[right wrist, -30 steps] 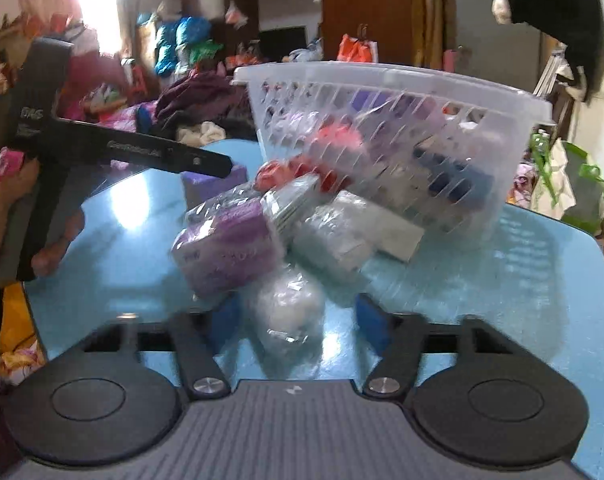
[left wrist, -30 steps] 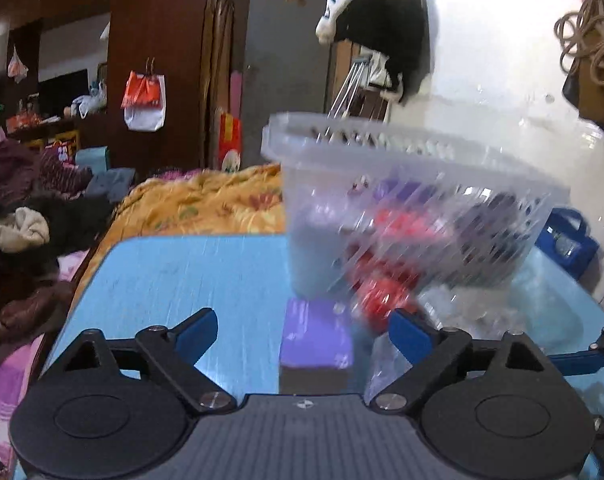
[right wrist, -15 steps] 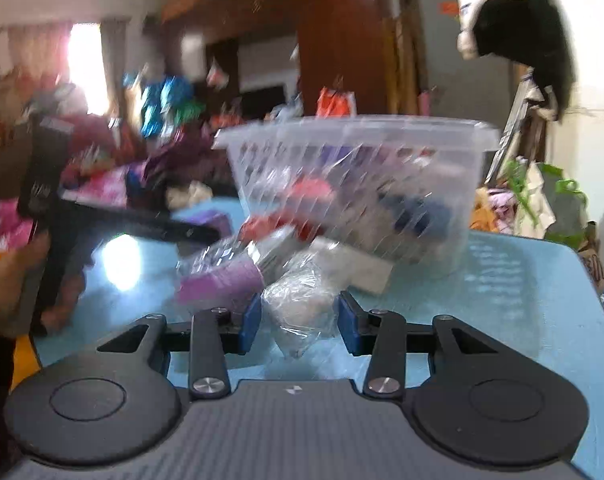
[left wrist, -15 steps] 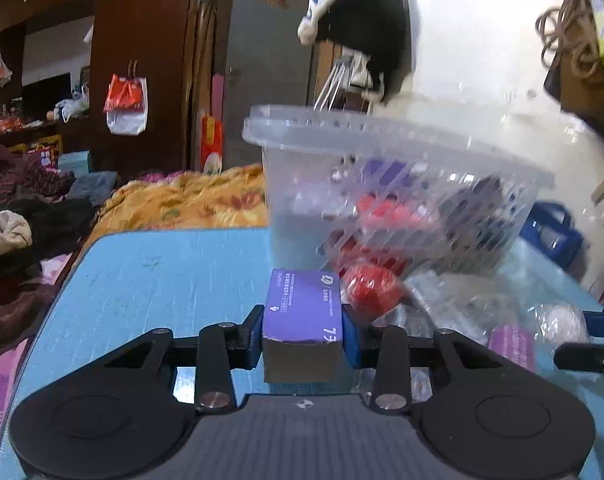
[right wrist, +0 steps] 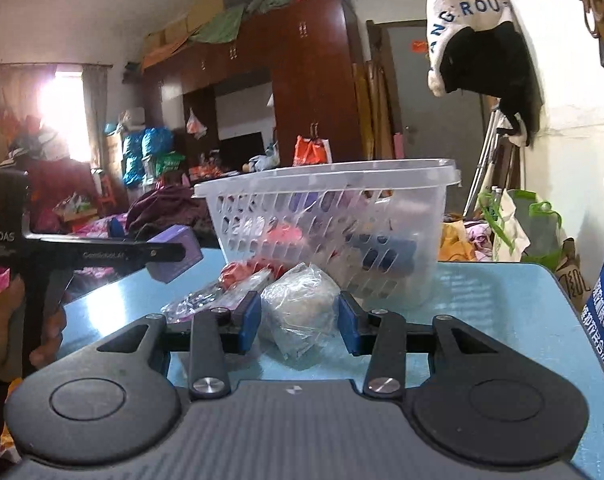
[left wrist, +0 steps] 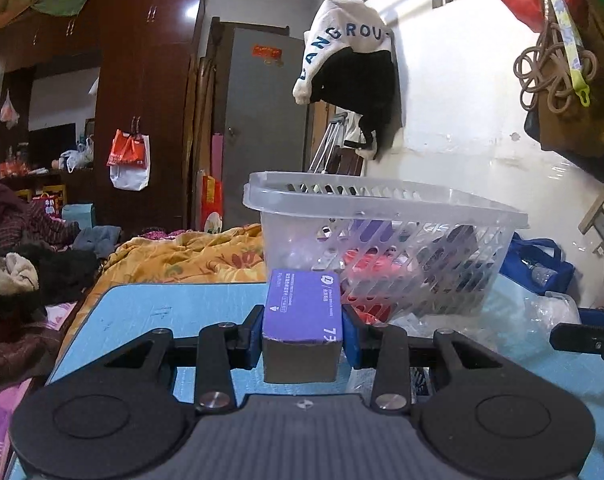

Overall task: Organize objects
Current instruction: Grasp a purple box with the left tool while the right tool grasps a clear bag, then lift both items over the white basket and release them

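Purple box sits clamped between left gripper pads; right gripper squeezes a clear-wrapped bundle

Dark brown wooden wardrobe along the wall; grey metal door; white-and-black garment hanging on the wall.

Window glare, sharp focus, fisheye-bent edges

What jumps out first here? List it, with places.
The left hand-held gripper is shut on a purple rectangular cardboard box in front of the clear slotted plastic basket. The right hand-held gripper clamps a crinkly clear plastic packet over the light blue table.
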`<state>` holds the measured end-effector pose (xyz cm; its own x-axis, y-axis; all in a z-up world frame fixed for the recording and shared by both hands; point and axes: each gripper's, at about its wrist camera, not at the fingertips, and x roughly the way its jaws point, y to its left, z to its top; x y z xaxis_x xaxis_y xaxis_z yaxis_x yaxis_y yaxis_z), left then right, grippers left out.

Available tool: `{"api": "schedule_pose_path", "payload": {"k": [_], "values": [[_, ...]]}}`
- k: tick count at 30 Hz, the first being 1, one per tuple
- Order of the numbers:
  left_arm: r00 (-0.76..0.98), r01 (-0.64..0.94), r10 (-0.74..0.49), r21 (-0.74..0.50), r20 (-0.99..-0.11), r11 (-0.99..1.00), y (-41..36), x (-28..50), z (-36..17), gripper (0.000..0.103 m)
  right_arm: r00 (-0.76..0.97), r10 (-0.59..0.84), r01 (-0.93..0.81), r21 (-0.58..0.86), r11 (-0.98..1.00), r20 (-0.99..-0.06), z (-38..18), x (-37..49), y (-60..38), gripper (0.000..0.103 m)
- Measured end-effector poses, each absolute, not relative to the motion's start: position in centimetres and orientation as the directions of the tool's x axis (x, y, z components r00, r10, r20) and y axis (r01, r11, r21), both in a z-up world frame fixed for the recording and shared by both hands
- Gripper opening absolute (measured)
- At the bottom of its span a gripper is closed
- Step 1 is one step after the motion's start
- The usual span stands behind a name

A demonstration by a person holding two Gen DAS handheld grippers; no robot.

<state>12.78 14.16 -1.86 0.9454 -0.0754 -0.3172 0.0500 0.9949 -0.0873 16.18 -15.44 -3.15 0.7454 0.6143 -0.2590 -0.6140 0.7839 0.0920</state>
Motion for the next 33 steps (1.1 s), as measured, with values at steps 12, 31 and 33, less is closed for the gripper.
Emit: {"api": "schedule_pose_path", "payload": {"k": [12, 31, 33], "values": [[0.961, 0.052, -0.075, -0.091, -0.268, 0.994, 14.4, 11.8, -1.9, 0.043, 0.756, 0.617, -0.61, 0.105, 0.785, -0.221, -3.3, 15.8, -16.0, 0.045], [0.966, 0.146, -0.175, -0.158, -0.189, 0.977, 11.4, 15.8, 7.5, 0.043, 0.826, 0.552, -0.557, -0.014, 0.831, -0.116, 6.8, 21.6, -14.3, 0.045], [0.961, 0.115, -0.148, -0.15, -0.234, 0.982, 10.9, 18.5, 8.1, 0.043, 0.832, 0.527, -0.539, -0.032, 0.841, -0.17, 7.1, 24.5, -13.3, 0.045]]}}
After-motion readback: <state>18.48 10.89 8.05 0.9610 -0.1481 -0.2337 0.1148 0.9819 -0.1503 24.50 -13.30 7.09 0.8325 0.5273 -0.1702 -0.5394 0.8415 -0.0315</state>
